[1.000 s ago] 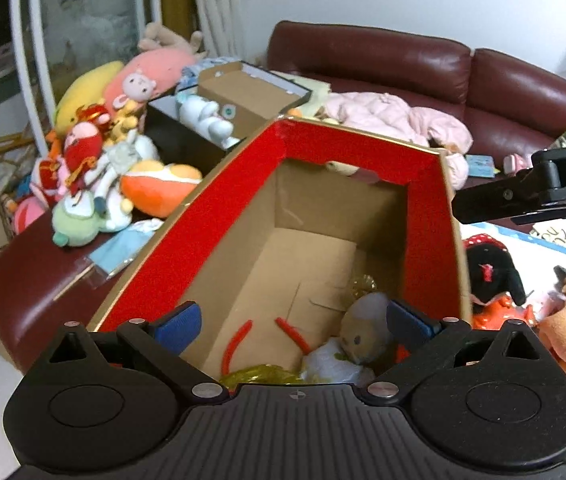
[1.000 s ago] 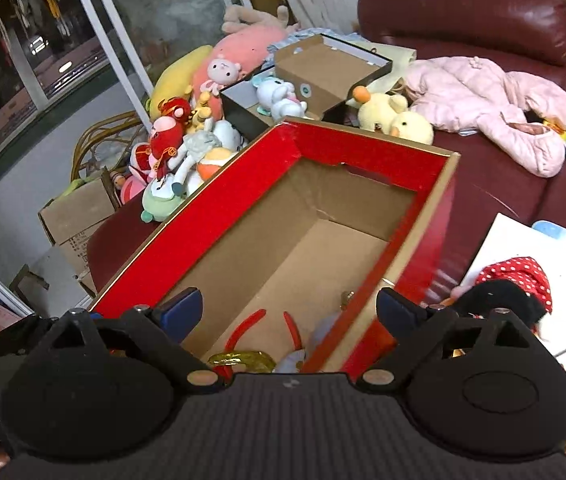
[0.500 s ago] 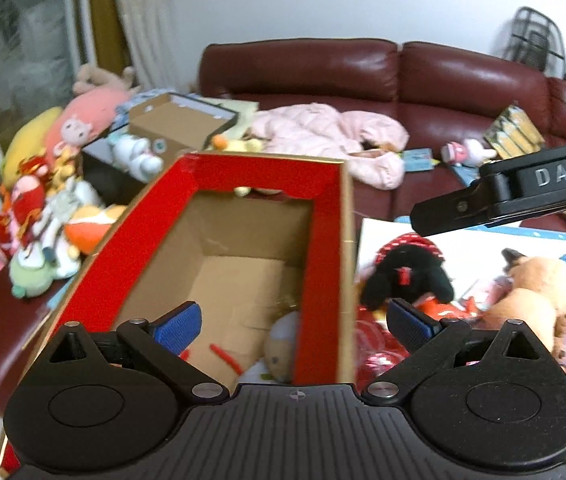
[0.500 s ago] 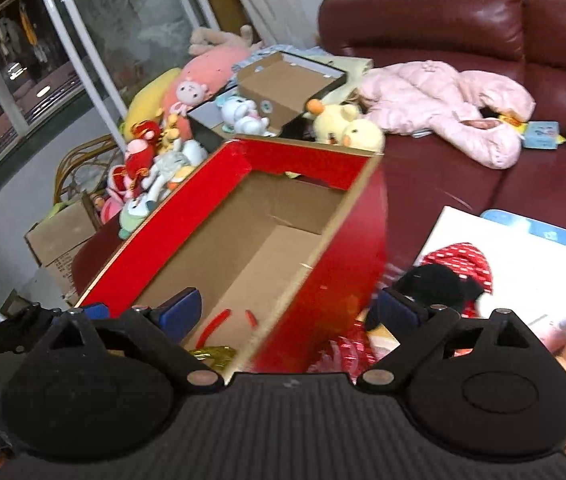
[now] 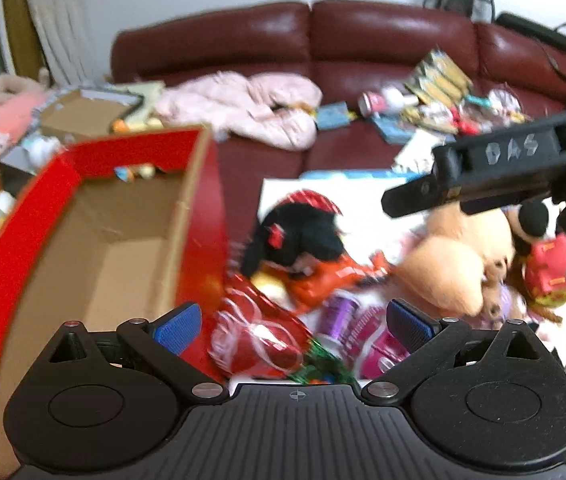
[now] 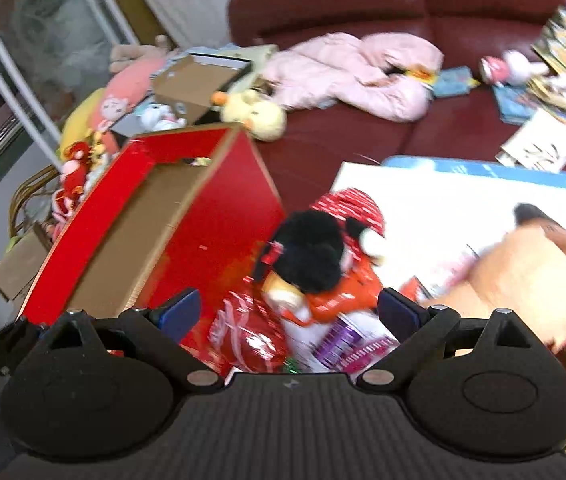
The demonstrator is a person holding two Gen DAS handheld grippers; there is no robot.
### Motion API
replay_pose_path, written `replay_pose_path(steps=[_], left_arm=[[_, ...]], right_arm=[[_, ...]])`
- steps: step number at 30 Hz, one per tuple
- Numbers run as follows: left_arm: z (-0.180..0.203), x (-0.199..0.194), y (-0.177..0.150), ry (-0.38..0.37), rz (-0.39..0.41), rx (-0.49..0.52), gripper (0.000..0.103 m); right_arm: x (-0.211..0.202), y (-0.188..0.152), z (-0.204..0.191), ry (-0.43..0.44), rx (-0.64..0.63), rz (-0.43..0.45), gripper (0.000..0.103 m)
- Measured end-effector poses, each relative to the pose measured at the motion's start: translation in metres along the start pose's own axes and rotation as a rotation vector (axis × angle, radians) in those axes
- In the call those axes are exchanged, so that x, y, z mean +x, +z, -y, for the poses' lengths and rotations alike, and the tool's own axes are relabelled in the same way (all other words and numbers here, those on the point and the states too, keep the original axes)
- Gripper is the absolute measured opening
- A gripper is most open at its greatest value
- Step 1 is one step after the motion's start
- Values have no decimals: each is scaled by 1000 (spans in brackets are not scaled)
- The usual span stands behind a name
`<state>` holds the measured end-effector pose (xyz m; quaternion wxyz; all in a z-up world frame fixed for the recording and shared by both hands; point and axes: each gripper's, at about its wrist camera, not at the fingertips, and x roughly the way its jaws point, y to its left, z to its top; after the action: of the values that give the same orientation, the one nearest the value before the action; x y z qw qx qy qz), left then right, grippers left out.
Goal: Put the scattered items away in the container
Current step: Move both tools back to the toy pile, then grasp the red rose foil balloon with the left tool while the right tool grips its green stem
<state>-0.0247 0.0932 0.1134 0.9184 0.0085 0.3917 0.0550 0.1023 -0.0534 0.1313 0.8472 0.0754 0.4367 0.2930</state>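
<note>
Both grippers, left (image 5: 294, 322) and right (image 6: 291, 310), gaped empty; one red box (image 5: 55, 184) at ten o'clock, one black plush (image 5: 299, 232) at twelve.

Left gripper (image 5: 293, 322) spread wide, empty, above shiny red foil packet (image 5: 261, 338). Red cardboard box (image 5: 95, 240) at left. Black plush doll (image 5: 299, 236) just beyond; right gripper (image 5: 483, 170) at upper right.

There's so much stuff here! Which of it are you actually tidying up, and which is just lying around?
Part of the job:
- red box
- black plush
- tan plush dog
- shiny red packet
- both open grippers, left, right

Just lying about:
- pink jacket
- yellow duck
- sofa
</note>
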Motion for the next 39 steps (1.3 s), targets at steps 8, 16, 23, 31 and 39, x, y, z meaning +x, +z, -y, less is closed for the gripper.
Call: replay_pose_path(steps=[8, 16, 23, 31, 39], left_arm=[[11, 68, -41, 43, -138, -70, 101], [7, 101, -77, -20, -212, -98, 95], [8, 116, -90, -141, -242, -155, 94], [1, 130, -102, -190, -273, -193, 94], [-17, 142, -105, -180, -286, -235, 93]], right_arm=[[15, -26, 31, -19, 64, -52, 96], [50, -48, 48, -9, 114, -161, 96], [85, -47, 37, 47, 50, -217, 96], [133, -34, 11, 133, -64, -288, 96], [177, -25, -21, 248, -182, -355, 96]])
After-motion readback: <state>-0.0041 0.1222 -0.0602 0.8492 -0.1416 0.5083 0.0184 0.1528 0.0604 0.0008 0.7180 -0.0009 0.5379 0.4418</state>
